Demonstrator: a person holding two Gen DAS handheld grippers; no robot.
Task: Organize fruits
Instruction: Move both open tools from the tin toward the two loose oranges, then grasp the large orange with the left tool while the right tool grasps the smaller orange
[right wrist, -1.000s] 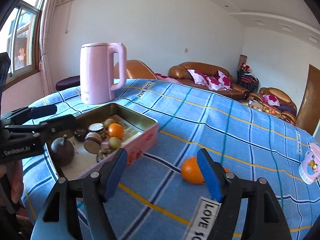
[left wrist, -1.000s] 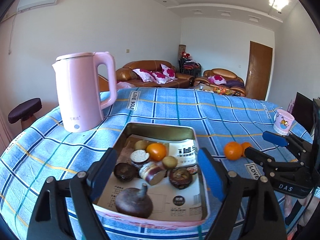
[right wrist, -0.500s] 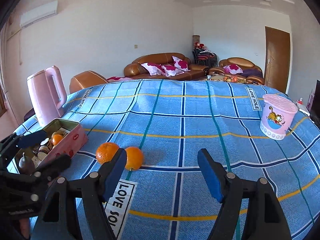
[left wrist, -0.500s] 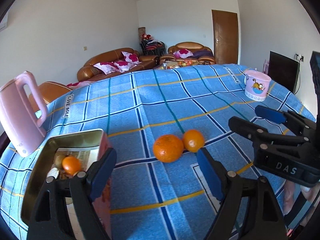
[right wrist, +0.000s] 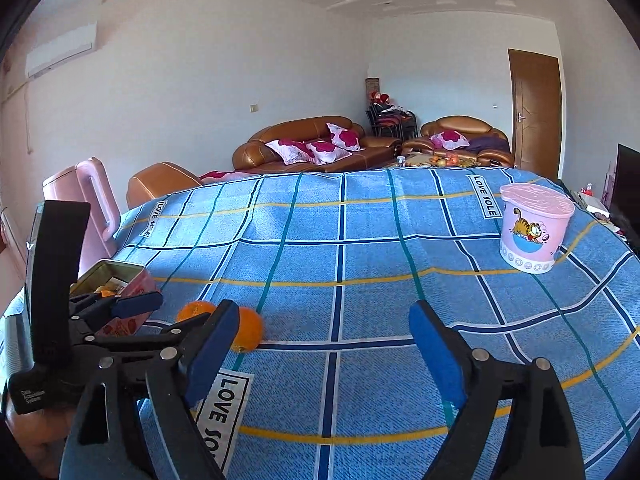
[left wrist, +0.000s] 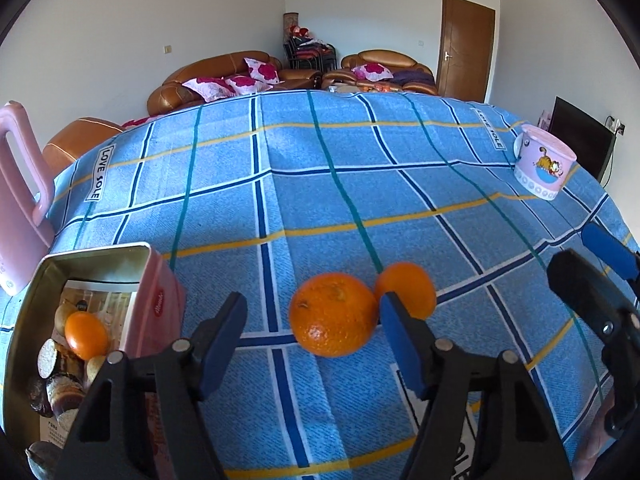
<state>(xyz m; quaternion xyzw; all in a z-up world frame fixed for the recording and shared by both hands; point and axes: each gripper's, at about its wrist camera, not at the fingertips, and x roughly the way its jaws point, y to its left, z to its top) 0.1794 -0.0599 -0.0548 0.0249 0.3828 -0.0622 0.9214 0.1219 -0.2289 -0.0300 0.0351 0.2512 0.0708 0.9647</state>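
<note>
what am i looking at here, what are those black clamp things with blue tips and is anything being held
Those are two hand-held grippers; a person carries one in each hand, and each has a wide-angle camera looking along its fingers. One picture is from the left gripper, whose jaws have just been closing around the larger orange without pressing on it yet. The other is from the right gripper, open over bare tablecloth, its jaws having just been opening. A smaller orange sits beside the larger one. A tin of fruit, a pink kettle and a pink cup also stand there. Nothing is held.
</note>
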